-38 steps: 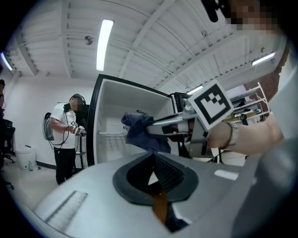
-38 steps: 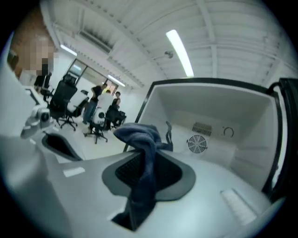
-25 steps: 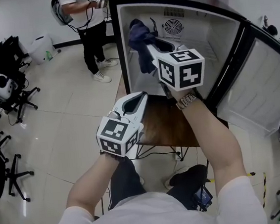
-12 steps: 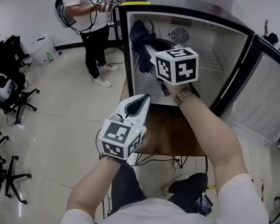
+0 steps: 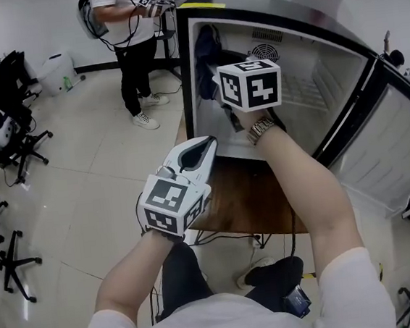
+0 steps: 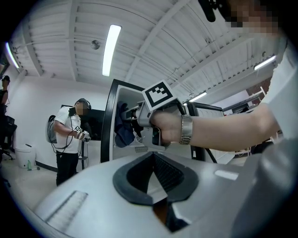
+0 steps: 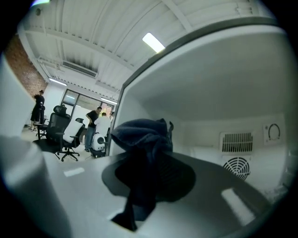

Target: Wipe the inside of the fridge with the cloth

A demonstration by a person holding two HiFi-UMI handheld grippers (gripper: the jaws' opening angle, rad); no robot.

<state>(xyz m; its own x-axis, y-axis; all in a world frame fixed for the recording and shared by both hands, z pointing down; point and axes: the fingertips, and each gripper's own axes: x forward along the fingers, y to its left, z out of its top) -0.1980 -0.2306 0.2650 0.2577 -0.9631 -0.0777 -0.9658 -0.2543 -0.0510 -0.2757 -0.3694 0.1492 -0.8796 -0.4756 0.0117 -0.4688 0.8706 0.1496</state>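
Observation:
A small fridge [image 5: 197, 15] stands open on a wooden table [image 5: 248, 191], its white inside facing me. My right gripper [image 5: 213, 70] reaches level into it near the left wall and is shut on a dark blue cloth [image 5: 204, 47], which bunches over the jaws and hangs down. In the right gripper view the cloth [image 7: 144, 144] covers the jaws, with the fridge's back wall and round fan vent [image 7: 236, 168] behind. My left gripper [image 5: 202, 147] is shut and empty in front of the fridge, over the table's edge. Its own view shows the right gripper [image 6: 139, 116] and the cloth [image 6: 123, 132].
The fridge door [image 5: 385, 148] stands open to the right. A person [image 5: 129, 29] with grippers stands on the tiled floor just left of the fridge. Office chairs [image 5: 13, 143] are at the far left.
My right gripper has carried the cloth further into the fridge, along its left side. The left gripper has stayed shut in front of the fridge and hardly shifted.

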